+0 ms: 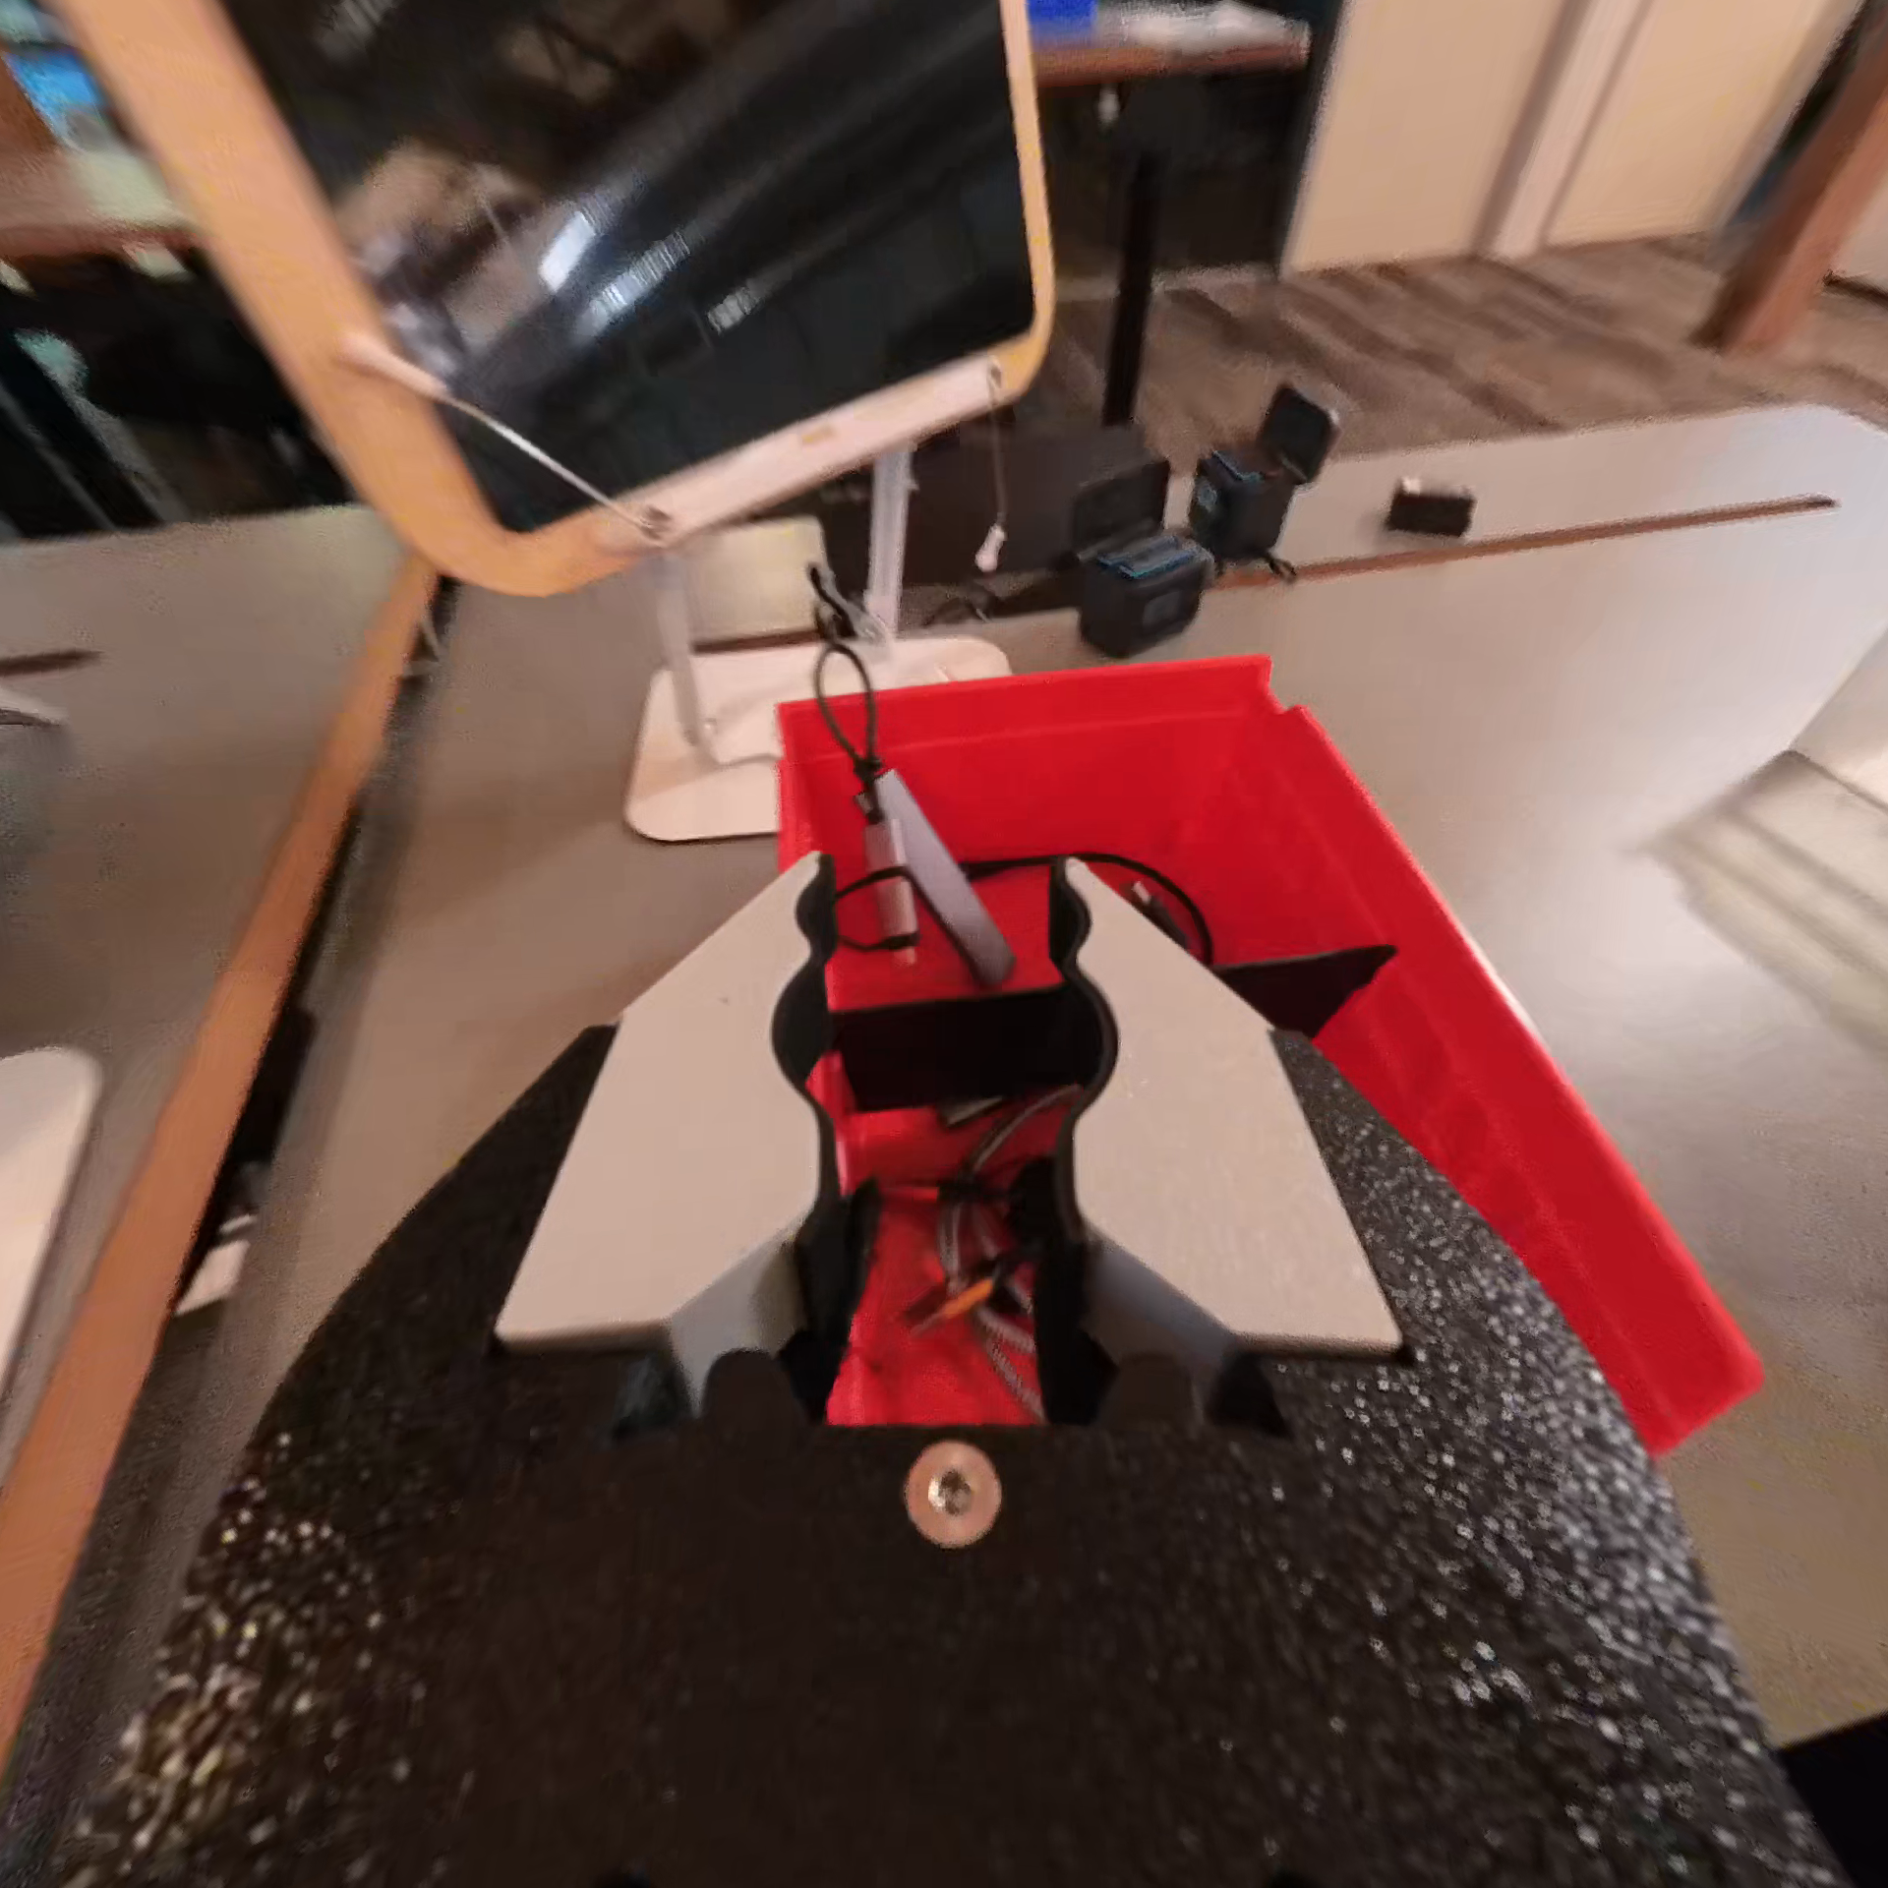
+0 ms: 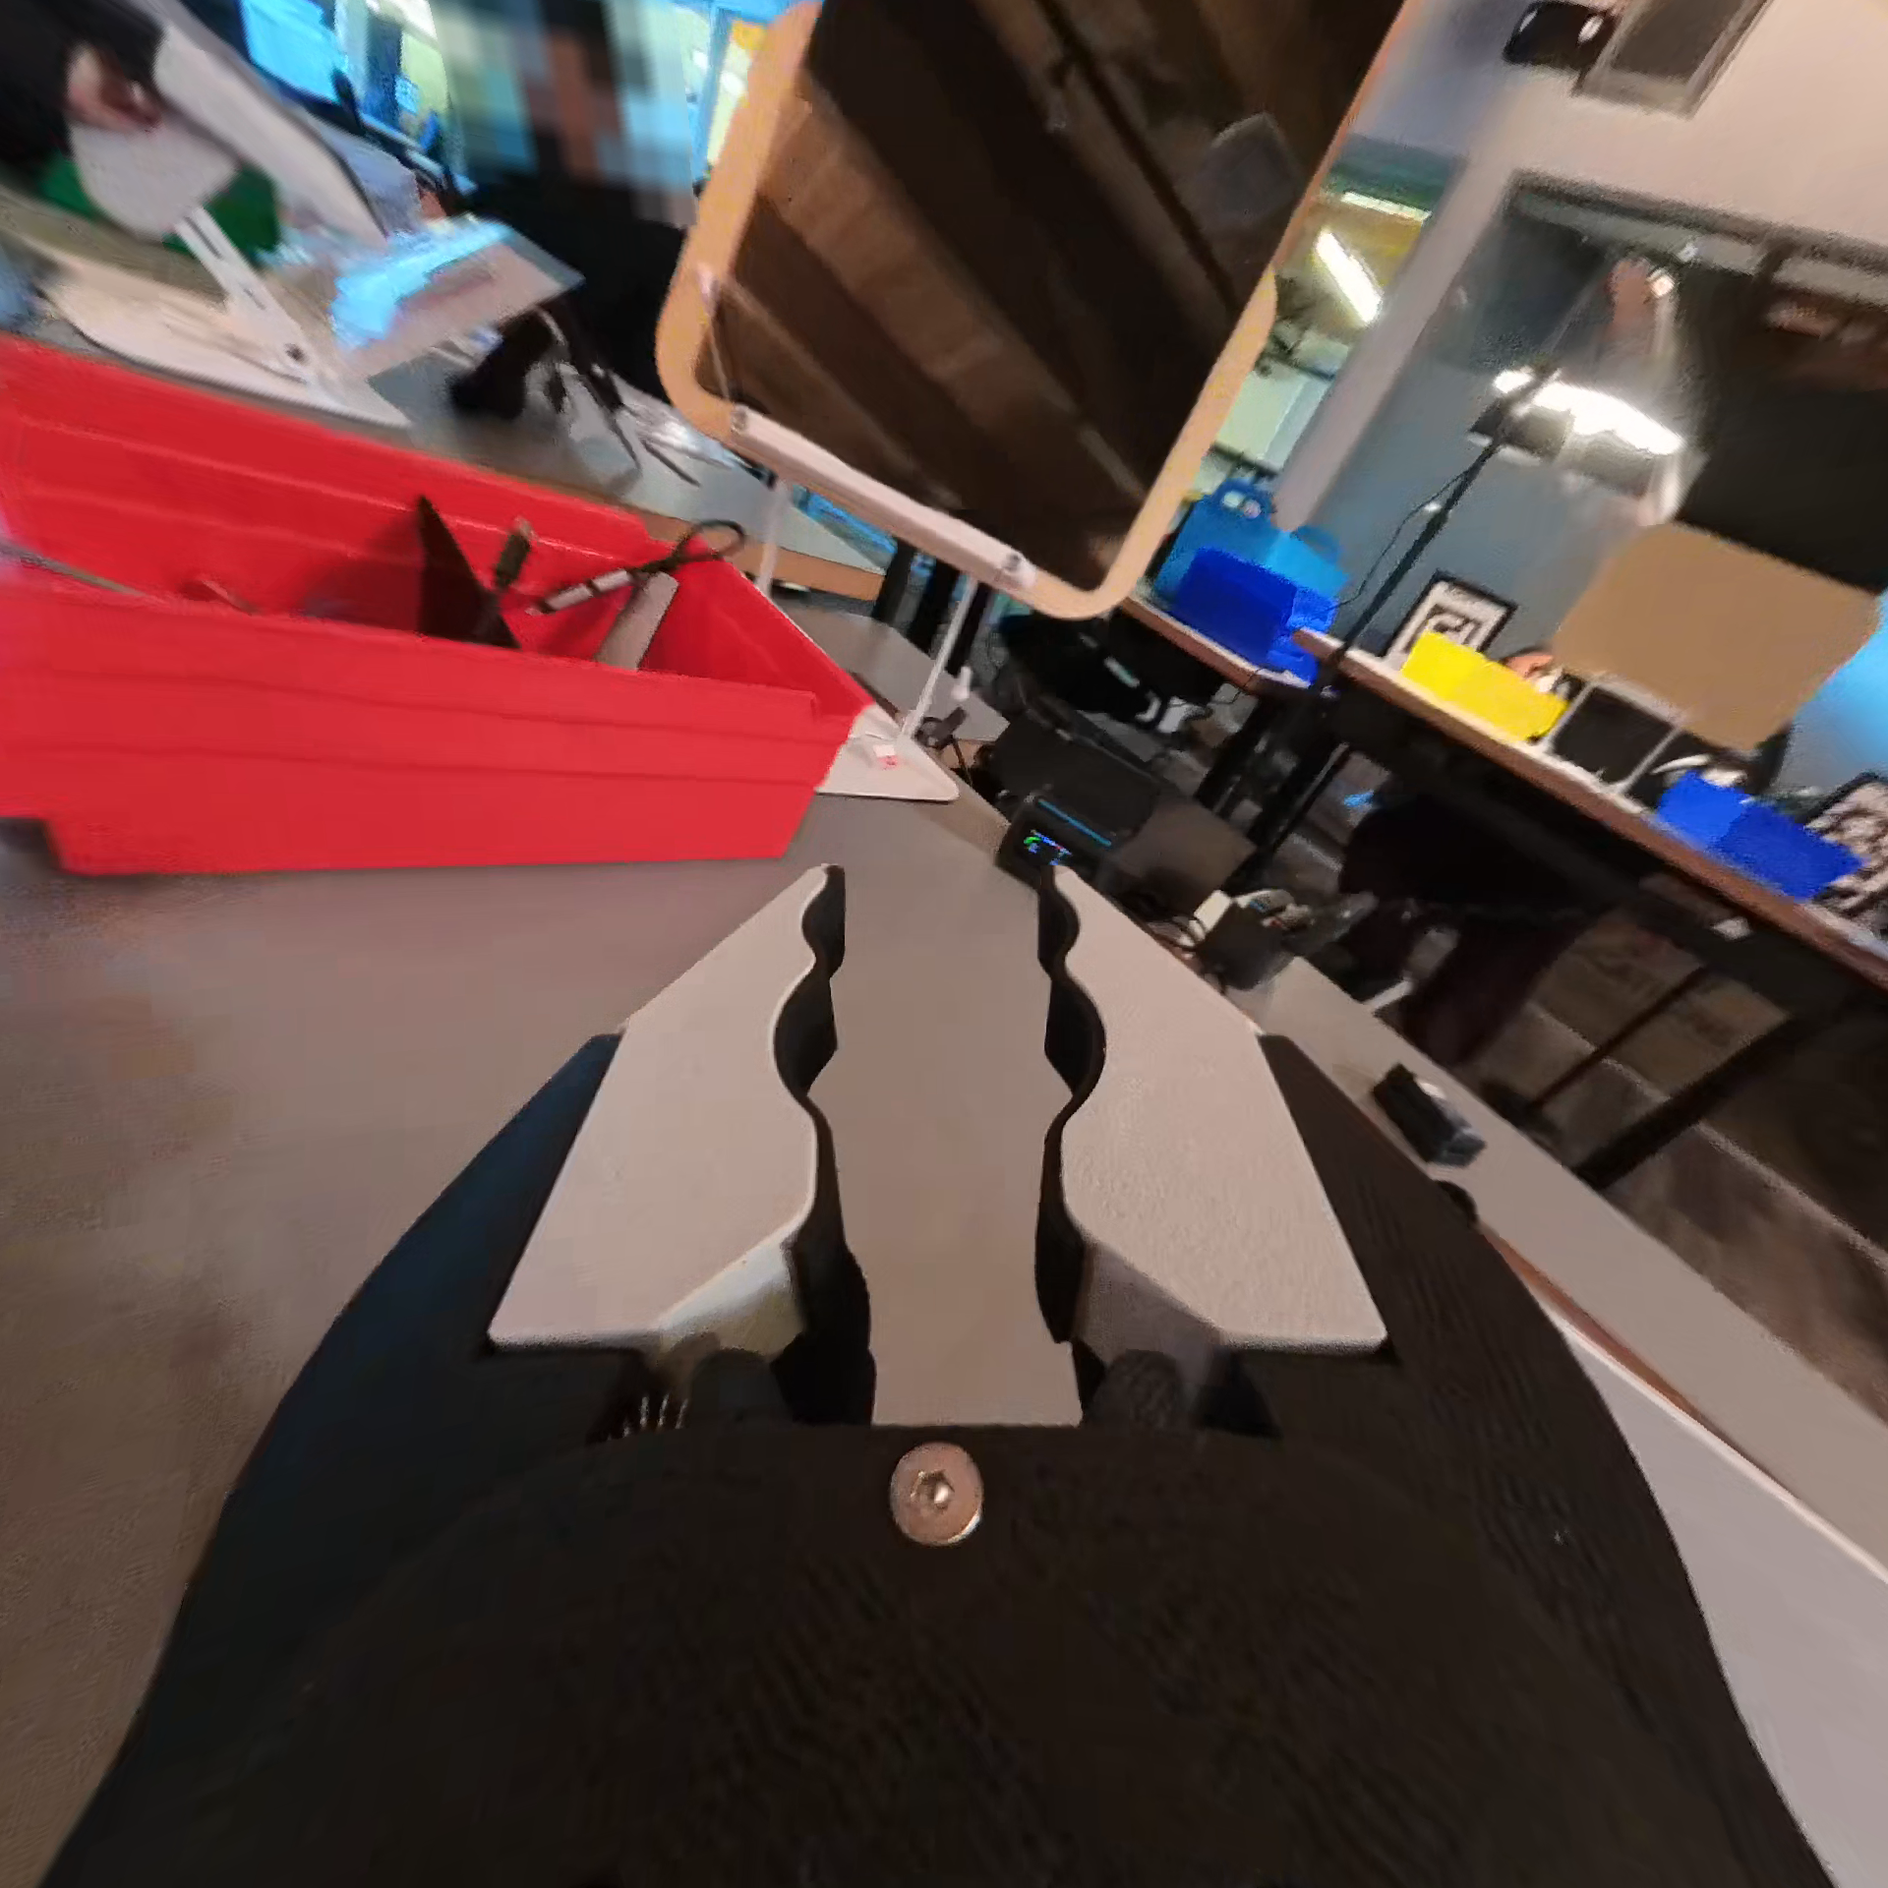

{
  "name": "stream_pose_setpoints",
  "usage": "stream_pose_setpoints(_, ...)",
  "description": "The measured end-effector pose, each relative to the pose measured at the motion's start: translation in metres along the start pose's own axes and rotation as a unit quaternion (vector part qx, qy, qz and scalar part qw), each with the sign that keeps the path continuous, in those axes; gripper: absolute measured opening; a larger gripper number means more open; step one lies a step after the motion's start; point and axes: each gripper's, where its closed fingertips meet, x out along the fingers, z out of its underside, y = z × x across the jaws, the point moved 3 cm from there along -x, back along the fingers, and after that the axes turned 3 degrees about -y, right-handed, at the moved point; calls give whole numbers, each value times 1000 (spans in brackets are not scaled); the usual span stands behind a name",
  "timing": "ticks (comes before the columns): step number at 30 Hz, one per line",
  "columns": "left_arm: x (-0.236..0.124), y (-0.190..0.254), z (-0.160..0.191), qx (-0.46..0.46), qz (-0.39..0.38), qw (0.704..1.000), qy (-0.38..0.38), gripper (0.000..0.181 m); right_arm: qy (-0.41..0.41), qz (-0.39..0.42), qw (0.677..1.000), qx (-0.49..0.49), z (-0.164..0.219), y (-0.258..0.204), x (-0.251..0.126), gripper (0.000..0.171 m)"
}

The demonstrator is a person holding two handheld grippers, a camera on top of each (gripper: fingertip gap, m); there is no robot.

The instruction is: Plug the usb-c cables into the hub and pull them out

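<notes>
Red plastic formed the long rectangular bin (image 1: 1328, 817) that sat on the grey table (image 1: 511, 919), and a black upright divider (image 1: 960, 1052) split it into compartments. In the far compartment lay the slim grey metal hub (image 1: 955, 899), tilted against the divider, with a short black cable (image 1: 848, 705) looping over the bin's far rim. Beside the hub lay a grey usb-c plug (image 1: 889, 889) on a thin black lead. In the near compartment a tangle of braided grey and orange cables (image 1: 991, 1267) rested on the bin floor.

The left tool (image 1: 945, 889) hung over the bin with its fingers spread and nothing between them; the divider stood between the tool and the hub.

The right tool (image 2: 940, 899) was well apart from the bin, over bare table, its fingers likewise spread and empty. In its view the red bin (image 2: 409, 756) lay to the left.

Behind the bin stood a tan-framed dark screen (image 1: 664, 255) on a white stand (image 1: 705, 756). Black camera cases (image 1: 1144, 582) sat farther back on the table.
</notes>
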Motion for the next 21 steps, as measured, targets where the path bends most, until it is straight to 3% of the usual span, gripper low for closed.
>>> stream_pose_setpoints(4, 81, 0, -2, 4, 12, 993, -117, 40, -3, 32, 999, -12, 40, -1, 40, 36)
stream_pose_setpoints(8, 134, -5, 8, 3, -10, 980, -199, 45, -10, 47, 998, -46, 55, -1, 41, 33)
stream_pose_setpoints(11, 154, -7, 22, -17, -22, 965, -261, 52, -43, 70, 995, -60, 71, 4, 39, 31)
stream_pose_setpoints(16, 172, -13, 46, -28, -46, 946, -319, 64, -151, 127, 977, 86, 99, 28, 39, 31)
stream_pose_setpoints(21, 180, -16, 57, -4, -58, 935, -350, 43, -162, 109, 972, 133, 105, 30, 37, 34)
